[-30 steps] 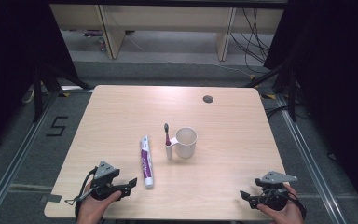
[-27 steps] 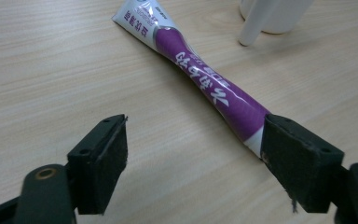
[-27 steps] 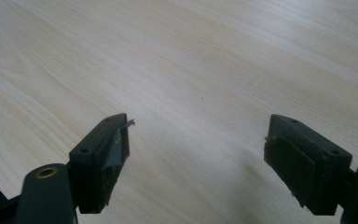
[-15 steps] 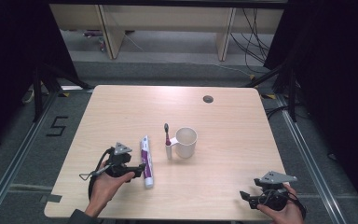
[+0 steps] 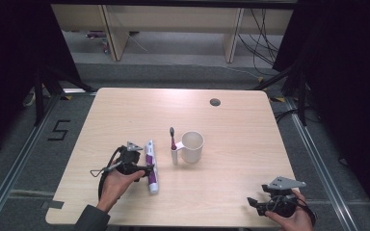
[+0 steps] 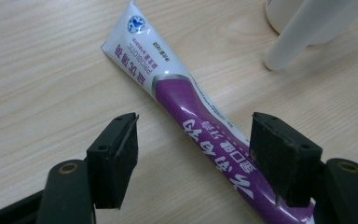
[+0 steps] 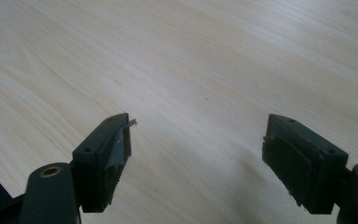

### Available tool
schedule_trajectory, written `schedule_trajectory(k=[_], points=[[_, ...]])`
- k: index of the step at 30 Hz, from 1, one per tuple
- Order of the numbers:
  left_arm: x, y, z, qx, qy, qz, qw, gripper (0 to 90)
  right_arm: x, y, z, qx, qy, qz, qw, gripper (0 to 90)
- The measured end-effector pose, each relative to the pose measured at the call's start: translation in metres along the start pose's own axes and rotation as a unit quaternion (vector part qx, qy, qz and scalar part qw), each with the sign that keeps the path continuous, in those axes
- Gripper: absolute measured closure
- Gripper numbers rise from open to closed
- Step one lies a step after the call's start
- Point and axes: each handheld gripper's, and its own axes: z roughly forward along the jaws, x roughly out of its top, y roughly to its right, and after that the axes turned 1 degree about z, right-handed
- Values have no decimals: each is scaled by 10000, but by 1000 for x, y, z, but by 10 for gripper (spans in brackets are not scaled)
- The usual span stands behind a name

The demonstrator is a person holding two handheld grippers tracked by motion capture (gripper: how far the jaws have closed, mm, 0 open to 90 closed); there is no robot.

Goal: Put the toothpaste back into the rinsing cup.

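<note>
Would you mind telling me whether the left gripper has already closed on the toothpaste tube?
No, the left gripper is open, its jaws standing apart on either side of the toothpaste tube lying on the table.

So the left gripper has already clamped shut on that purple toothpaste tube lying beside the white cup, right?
Not quite. The left gripper is open: in the left gripper view its jaws stand wide apart on either side of the purple toothpaste tube, not clamped on it. The tube does lie on the table beside the white cup.
</note>
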Motion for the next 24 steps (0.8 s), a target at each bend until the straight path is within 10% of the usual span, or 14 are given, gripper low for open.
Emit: schedule_trajectory(k=[24], points=[[20,0,23,185,-401,-24,9990,368,1,2,0,-48,101,-107,9999,254]])
